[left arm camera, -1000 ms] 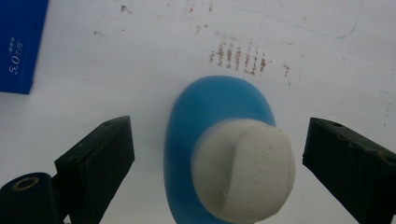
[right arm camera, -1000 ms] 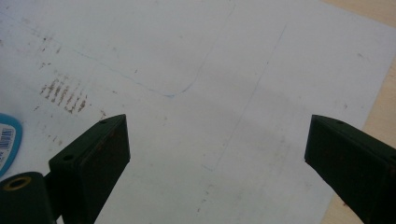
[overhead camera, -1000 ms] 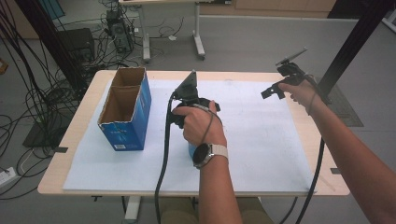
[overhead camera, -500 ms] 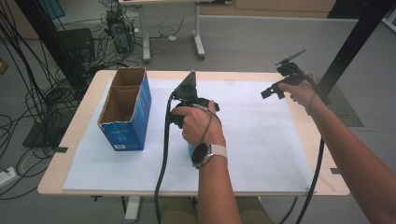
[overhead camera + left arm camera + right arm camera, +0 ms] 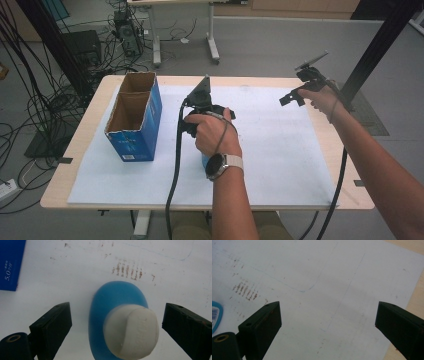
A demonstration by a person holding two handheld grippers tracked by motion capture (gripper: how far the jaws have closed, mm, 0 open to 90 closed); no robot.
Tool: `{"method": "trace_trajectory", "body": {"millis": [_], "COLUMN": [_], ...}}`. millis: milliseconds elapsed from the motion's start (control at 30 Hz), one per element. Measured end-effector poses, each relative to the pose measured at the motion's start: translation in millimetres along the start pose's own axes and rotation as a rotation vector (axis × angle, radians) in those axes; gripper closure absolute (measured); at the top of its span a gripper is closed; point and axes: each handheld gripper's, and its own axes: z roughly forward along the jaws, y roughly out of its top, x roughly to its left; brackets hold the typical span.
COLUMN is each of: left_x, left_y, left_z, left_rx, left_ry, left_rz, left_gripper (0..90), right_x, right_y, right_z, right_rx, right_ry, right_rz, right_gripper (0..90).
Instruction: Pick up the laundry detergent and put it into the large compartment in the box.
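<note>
Left claw over blue bottle, jaws wide, no grip yet.

Left to right: open cardboard box (image 5: 132, 117) on the bench (image 5: 90, 125), well apart; left claw (image 5: 115, 322) points straight down on the standing blue bottle (image 5: 112, 300), white cap (image 5: 131, 331) centred between open jaws, nothing blocking; right claw (image 5: 327, 325), open and empty, hovers farther off over white sheet (image 5: 317, 277).

- honestly no change I can spot between these shots
- left gripper (image 5: 113, 325) hasn't shifted, jaws just as wide either side of the blue bottle (image 5: 112, 297), not touching it
- right gripper (image 5: 327, 322) hasn't budged either, same wide gap
</note>
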Motion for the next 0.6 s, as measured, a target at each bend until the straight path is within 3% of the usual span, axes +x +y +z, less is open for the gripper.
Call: {"method": "trace_trajectory", "body": {"millis": [600], "left_x": [-0.2], "left_y": [-0.5], "left_z": [0.7], "left_rx": [0.0], "left_ry": [0.001], "left_rz": [0.006], "left_gripper": [9.2], "right_x": [0.4], "right_y": [0.2], "right_z": [0.2], "right_rx": [0.0], "right_ry": [-0.001], "right_rz": [-0.001], "right_gripper": [6.8]}}
